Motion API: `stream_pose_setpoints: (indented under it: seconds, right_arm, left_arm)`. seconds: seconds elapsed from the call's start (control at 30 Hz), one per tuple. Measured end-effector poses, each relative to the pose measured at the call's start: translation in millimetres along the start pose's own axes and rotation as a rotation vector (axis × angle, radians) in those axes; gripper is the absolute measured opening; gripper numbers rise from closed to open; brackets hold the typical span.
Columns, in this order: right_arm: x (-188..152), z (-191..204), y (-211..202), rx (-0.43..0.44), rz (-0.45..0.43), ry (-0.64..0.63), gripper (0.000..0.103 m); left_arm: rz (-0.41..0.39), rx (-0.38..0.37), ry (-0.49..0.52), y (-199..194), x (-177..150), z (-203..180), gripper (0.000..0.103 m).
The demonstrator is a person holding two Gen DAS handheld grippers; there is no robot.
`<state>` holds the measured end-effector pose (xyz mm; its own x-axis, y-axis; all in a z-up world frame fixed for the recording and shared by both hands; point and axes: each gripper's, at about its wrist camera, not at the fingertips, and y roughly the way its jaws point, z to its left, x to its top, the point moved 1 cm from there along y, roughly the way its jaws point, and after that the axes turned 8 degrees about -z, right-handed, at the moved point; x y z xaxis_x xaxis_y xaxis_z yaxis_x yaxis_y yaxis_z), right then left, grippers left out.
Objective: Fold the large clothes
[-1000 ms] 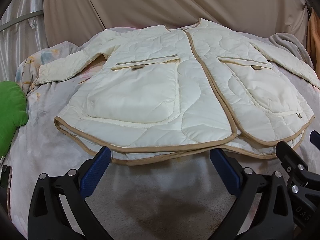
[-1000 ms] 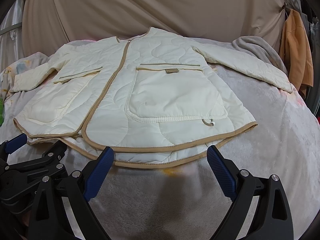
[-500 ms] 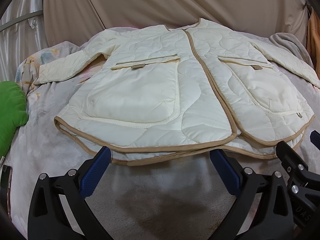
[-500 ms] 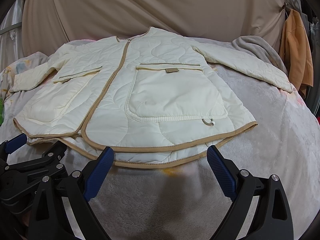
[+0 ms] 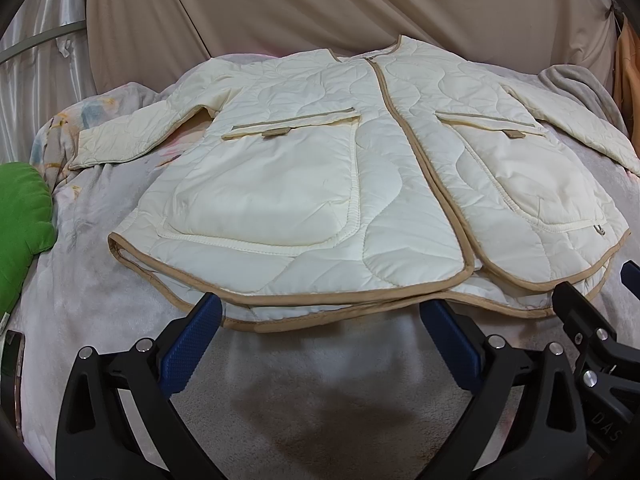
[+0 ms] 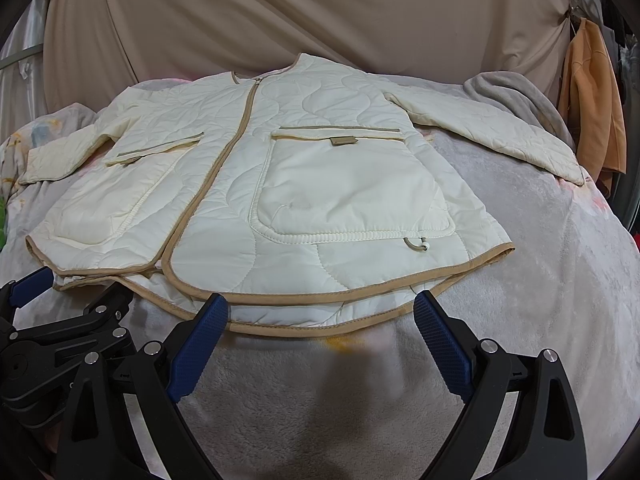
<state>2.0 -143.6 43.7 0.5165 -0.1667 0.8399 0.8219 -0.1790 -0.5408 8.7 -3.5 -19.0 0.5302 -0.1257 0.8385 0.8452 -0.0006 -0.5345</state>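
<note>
A cream quilted jacket (image 5: 320, 184) with tan trim lies flat, front up and zipped, on a grey fleece-covered bed, sleeves spread out to both sides; it also shows in the right wrist view (image 6: 320, 184). My left gripper (image 5: 320, 312) is open and empty, its blue pads at the near hem on the jacket's left half. My right gripper (image 6: 320, 308) is open and empty at the near hem on the right half. The right gripper also shows at the left wrist view's right edge (image 5: 592, 312), and the left gripper at the right wrist view's left edge (image 6: 72, 292).
A green cushion (image 5: 20, 216) lies at the bed's left. A grey blanket (image 6: 516, 96) is bunched at the far right and an orange garment (image 6: 592, 96) hangs beyond it. A beige curtain (image 6: 280, 12) hangs behind the bed. Bare fleece (image 6: 320, 400) lies in front of the hem.
</note>
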Motion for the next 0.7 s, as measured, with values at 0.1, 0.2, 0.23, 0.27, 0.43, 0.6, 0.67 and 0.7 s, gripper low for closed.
stream_pose_setpoints:
  seconds: [0.1, 0.2, 0.23, 0.27, 0.43, 0.6, 0.67, 0.7]
  right_arm:
    - [-0.4, -0.7, 0.5, -0.001, 0.0, 0.0, 0.092]
    - [-0.2, -0.3, 0.4, -0.001, 0.0, -0.001, 0.092]
    - [0.1, 0.0, 0.2, -0.001, 0.0, -0.001, 0.092]
    - [0.4, 0.6, -0.2, -0.001, 0.001, -0.001, 0.092]
    - [1.4, -6.7, -0.5, 0.043, 0.009, 0.027, 0.092]
    - [41.9, -75.5, -15.4, 0.002, -0.087, 0.1, 0.092]
    - [62.1, -120.6, -10.2, -0.051, -0.115, 0.135, 0.092]
    - [70.1, -142.1, -5.2, -0.074, -0.122, 0.158, 0.092]
  left_arm:
    - [0.001, 0.0, 0.0, 0.3, -0.6, 0.1, 0.097]
    - [0.001, 0.0, 0.001, 0.2, 0.2, -0.1, 0.097]
    - [0.001, 0.0, 0.001, 0.5, -0.8, 0.0, 0.097]
    - [0.001, 0.0, 0.001, 0.3, 0.1, -0.1, 0.097]
    - [-0.002, -0.028, -0.004, -3.1, 1.1, 2.3, 0.097]
    - [0.024, -0.141, -0.045, -6.0, 17.4, 28.9, 0.098]
    - [0.026, -0.167, -0.071, -3.7, 28.3, 45.7, 0.098]
    - [0.013, -0.16, -0.09, -2.8, 34.2, 54.9, 0.098]
